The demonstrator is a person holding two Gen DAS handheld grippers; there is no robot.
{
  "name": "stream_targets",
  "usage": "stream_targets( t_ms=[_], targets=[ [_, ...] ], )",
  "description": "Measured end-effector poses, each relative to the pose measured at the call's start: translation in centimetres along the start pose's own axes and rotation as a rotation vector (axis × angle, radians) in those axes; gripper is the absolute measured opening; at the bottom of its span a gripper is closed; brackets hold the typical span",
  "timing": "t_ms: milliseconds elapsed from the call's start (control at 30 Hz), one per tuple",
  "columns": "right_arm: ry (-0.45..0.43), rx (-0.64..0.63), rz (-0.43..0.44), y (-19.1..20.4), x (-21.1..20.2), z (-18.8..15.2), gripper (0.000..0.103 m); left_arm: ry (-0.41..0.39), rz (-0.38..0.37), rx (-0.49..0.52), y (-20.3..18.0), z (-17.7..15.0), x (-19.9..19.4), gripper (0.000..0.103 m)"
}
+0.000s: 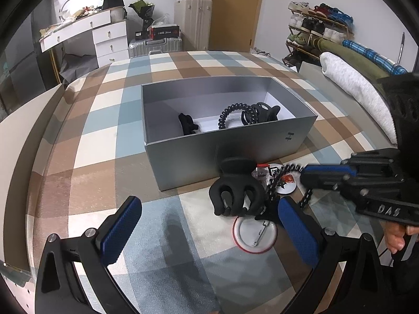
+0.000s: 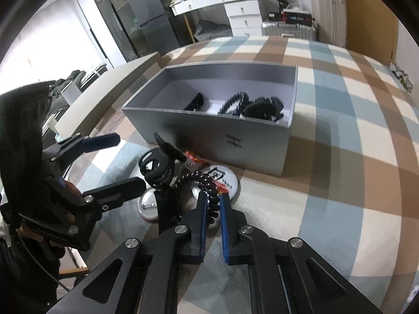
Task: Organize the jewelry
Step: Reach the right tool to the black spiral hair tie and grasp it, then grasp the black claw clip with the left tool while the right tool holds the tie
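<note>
A grey open box stands on the checked cloth and holds a black spiral hair tie, a black claw clip and a small black clip. In front of it lie a black claw clip, a face-down pin badge and a white printed badge. My right gripper is shut on a black spiral hair tie just above the badges. My left gripper is open around the claw clip.
White drawers, suitcases and a shoe rack stand beyond the bed. Rolled blankets lie at the right edge. A beige board borders the left side.
</note>
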State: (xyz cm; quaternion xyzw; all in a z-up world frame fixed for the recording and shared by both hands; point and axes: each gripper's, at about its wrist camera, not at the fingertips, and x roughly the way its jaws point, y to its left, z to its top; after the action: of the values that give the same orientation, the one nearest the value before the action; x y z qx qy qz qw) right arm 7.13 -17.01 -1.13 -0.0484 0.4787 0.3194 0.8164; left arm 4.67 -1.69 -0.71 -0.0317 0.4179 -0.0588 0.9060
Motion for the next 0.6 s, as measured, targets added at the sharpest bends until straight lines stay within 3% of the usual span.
stream_targets(
  t_ms=[300, 600],
  targets=[
    [-0.117, 0.049, 0.008, -1.2, -2.4, 0.7, 0.009, 0.026, -0.053, -0.076, 0.3, -0.1, 1.0, 0.101],
    [-0.132, 0.058, 0.016, -1.2, -2.7, 1.0, 0.009, 0.035, -0.077, -0.054, -0.4, -0.2, 1.4, 0.071]
  ],
)
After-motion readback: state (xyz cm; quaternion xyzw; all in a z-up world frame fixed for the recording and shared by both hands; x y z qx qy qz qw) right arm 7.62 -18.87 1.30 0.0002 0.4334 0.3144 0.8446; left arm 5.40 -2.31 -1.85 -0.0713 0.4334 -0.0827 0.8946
